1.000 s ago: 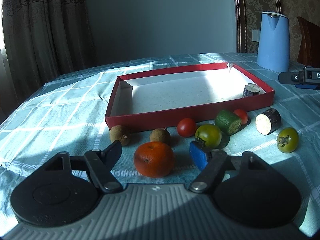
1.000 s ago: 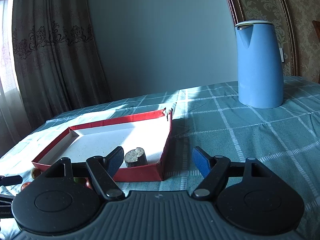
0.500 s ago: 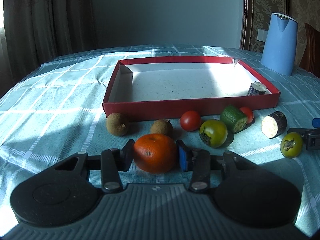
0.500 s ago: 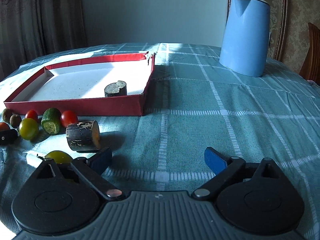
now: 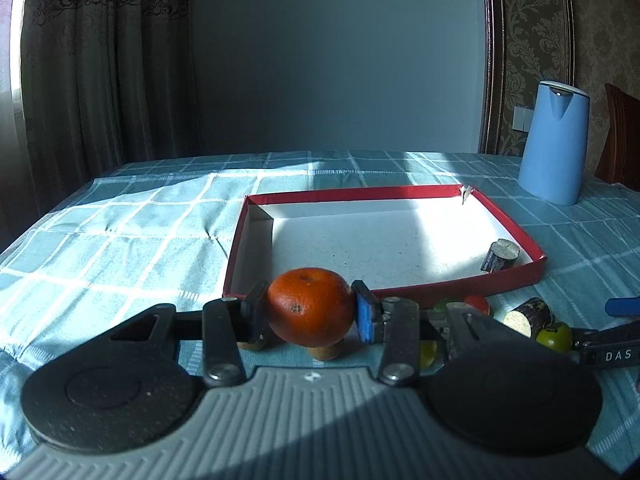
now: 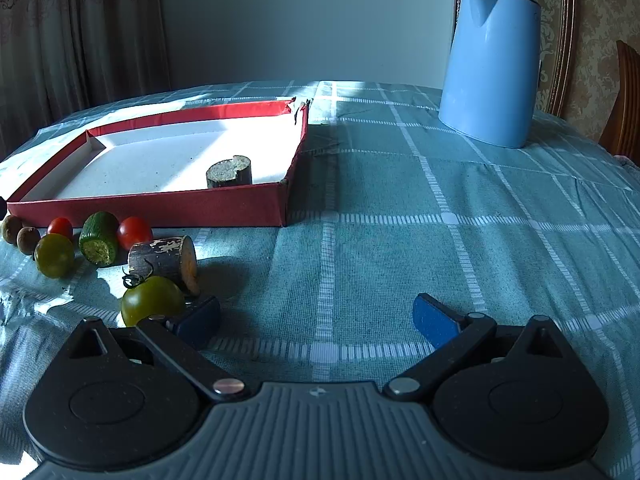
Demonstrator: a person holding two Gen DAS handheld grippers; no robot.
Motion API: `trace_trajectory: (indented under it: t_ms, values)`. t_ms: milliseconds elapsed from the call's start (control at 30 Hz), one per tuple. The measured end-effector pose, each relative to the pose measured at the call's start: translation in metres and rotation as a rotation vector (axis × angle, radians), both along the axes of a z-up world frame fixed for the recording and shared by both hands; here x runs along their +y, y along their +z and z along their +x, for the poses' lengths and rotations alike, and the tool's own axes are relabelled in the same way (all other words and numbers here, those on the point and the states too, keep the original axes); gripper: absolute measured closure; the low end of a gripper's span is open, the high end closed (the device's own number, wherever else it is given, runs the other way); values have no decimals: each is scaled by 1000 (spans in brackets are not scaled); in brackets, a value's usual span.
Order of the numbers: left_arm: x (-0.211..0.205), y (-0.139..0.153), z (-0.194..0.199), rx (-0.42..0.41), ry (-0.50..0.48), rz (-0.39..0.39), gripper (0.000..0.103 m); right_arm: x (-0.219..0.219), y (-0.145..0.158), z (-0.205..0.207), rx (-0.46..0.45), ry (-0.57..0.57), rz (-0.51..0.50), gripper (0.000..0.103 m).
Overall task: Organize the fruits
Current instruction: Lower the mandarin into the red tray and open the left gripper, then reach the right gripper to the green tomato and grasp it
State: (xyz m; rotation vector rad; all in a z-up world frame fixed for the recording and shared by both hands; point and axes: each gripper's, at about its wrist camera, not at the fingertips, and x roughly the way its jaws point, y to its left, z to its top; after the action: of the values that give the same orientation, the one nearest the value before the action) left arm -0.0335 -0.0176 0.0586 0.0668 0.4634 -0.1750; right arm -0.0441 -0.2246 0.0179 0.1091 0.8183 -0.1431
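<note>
Left gripper (image 5: 311, 312) is pinching the orange (image 5: 310, 310) between its pads, and I am holding it just above the cloth, near the red tray (image 5: 516, 236). Tray floor is lying straight ahead and slightly right, so I judge a forward carry over the near wall comes next. Right gripper (image 6: 316, 316) is hanging spread wide, empty, beside the green tomato (image 6: 150, 304).

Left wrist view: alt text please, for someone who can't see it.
The left gripper grips an orange tangerine in front of a red cardboard tray on a teal checked tablecloth. A blue kettle stands far right.
</note>
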Motion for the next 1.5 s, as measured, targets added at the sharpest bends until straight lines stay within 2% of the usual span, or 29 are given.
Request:
trace_trajectory:
  t_ms: [167,333,500,533,567,633,900,967,1167,1500]
  values:
    - [-13,9,35,-3,35,36,63,-1,0,0,-1,0,1,0]
    - [-19,-1,72,39,91,54,63,-1,0,0,-1,0,1,0]
    - [-19,-17,88,81,114,74,61,-1,0,0,-2,0,2,0]
    - [-19,-19,88,80,115,77,51,-1,-1,0,-2,0,1,0]
    - [-19,-21,89,77,122,82,33,-1,0,0,-2,0,2,0]
    - [-18,-22,86,53,139,86,16,-1,-1,0,-2,0,2,0]
    - [-15,-19,56,38,116,72,11,-1,0,0,-3,0,3,0]
    - [-13,-22,44,33,124,83,1,-1,0,0,-2,0,3,0]
    - [1,-34,12,26,130,68,0,0,0,0,-2,0,2,0]
    - [26,-52,18,164,158,-24,0,0,1,0,-6,-1,5,0]
